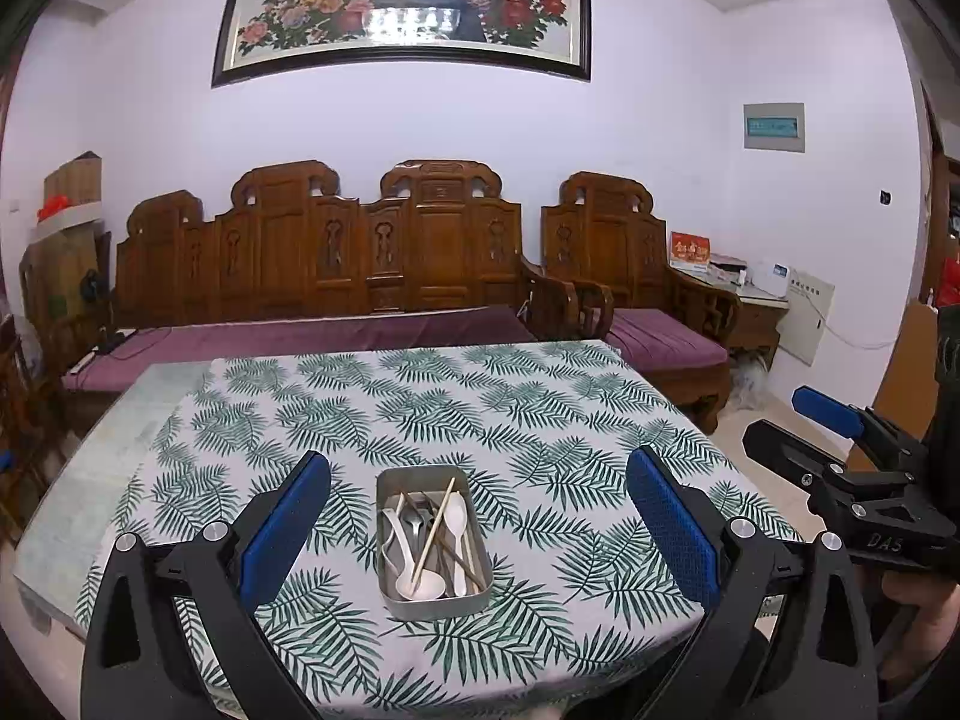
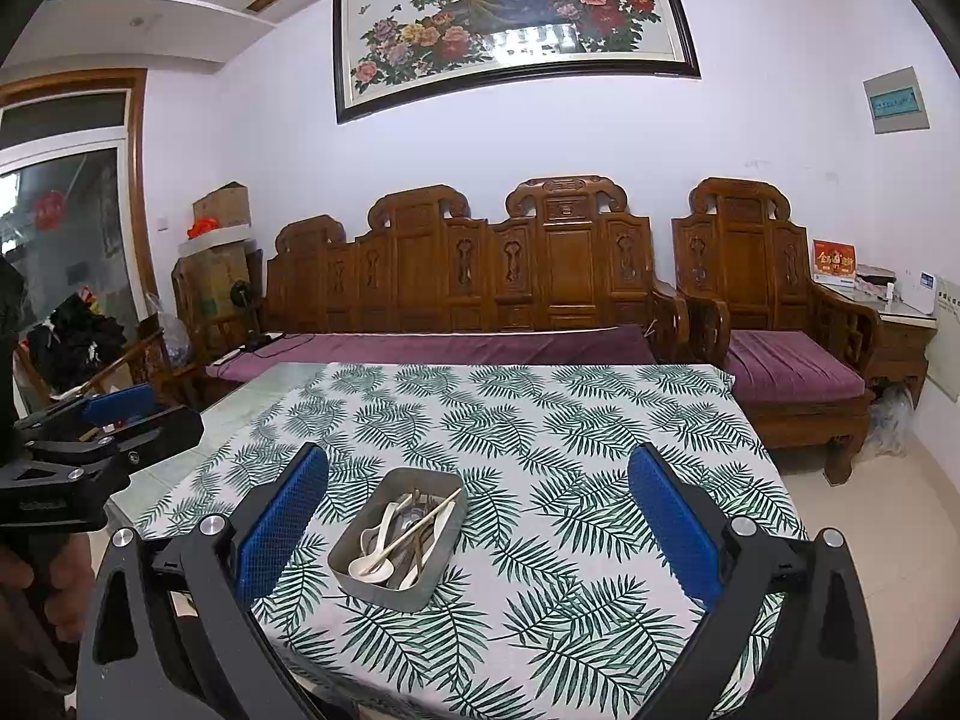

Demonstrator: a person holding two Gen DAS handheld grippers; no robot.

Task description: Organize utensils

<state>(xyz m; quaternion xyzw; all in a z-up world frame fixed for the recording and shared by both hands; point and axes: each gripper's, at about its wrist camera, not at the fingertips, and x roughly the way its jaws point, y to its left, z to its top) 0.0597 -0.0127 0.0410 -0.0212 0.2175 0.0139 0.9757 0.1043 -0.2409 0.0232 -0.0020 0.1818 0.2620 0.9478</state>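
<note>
A grey metal tray point(image 1: 386, 590) sits on the leaf-print tablecloth near the table's front edge; it also shows in the right wrist view point(image 2: 373, 585). In it lie white plastic spoons point(image 1: 458, 521), metal spoons point(image 1: 414, 525) and wooden chopsticks point(image 1: 436, 525), all jumbled. My left gripper point(image 1: 478, 489) is open and empty, held above and before the tray. My right gripper point(image 2: 478, 492) is open and empty, with the tray a little left of its centre. Each gripper shows at the other view's edge.
The table point(image 1: 540, 420) has a bare marble strip point(image 1: 108, 480) on its left side. A carved wooden sofa point(image 1: 336, 264) with purple cushions stands behind it, an armchair point(image 1: 630, 276) at the right. Boxes point(image 2: 216, 252) are stacked in the left corner.
</note>
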